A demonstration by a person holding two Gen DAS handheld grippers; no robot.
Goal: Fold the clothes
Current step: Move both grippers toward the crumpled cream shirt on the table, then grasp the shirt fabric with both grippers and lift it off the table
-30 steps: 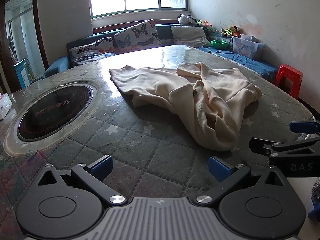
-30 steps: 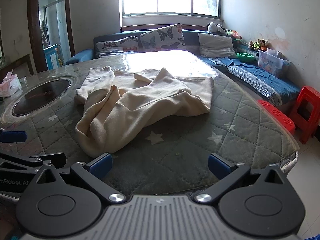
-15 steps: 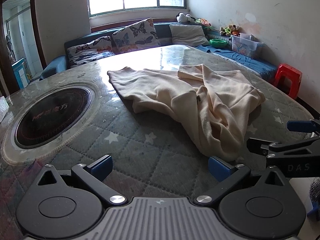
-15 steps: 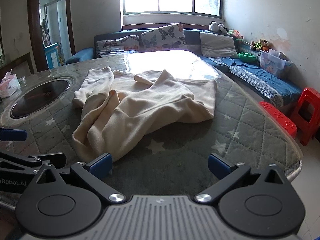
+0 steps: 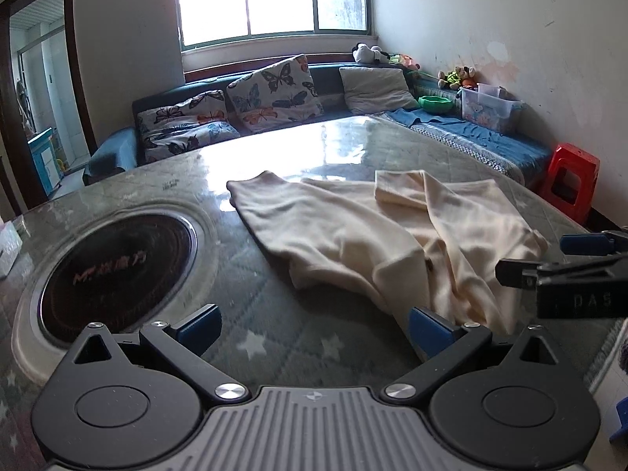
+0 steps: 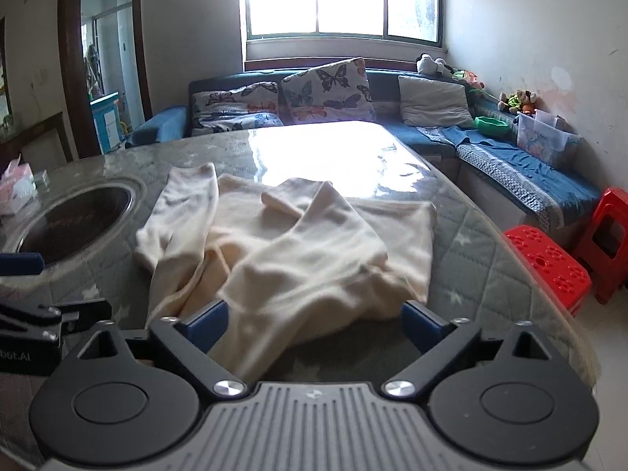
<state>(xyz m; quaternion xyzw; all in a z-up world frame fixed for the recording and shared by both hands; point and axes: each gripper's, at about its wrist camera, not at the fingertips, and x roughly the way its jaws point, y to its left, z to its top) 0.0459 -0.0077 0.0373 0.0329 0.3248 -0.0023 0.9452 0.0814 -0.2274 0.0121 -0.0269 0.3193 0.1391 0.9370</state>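
1. R gripper [image 6: 314, 324]: jaws wide apart, though they've just been closing in a bit. The near bunched edge of the cream garment [image 6: 298, 251] runs between the blue pads [image 6: 206, 324]; pads don't look pressed on it yet, so no grip.
2. L gripper [image 5: 314, 327]: jaws wide apart, nothing clamped. Its right pad [image 5: 426, 329] sits just at the garment's near tip; the gap between the pads shows only bare table cover.
3. Garment = crumpled heap mid-table [image 5: 274, 325], on the quilted star-print cover; one sleeve lies toward the round hotplate inset [image 5: 114, 271], another part folded back on top w/ cuff up.
4. Step in hand, as I read it: first pick-up, i.e. grab the near hem w/ both grippers so the piece can be spread flat before folding. Task barely begun.
5. To do it well:
   - R: get pads onto one layer edge, not the whole bunch, or it'll lift as a lump.
   - L: shift toward the garment's left near corner before closing; grips well apart on the same edge.
   - Close fully, then lift + pull toward the near table edge to shake out wrinkles.
6. Risk: soft knit may slip if only the tip is nipped; the glossy far half of the table may let it slide.
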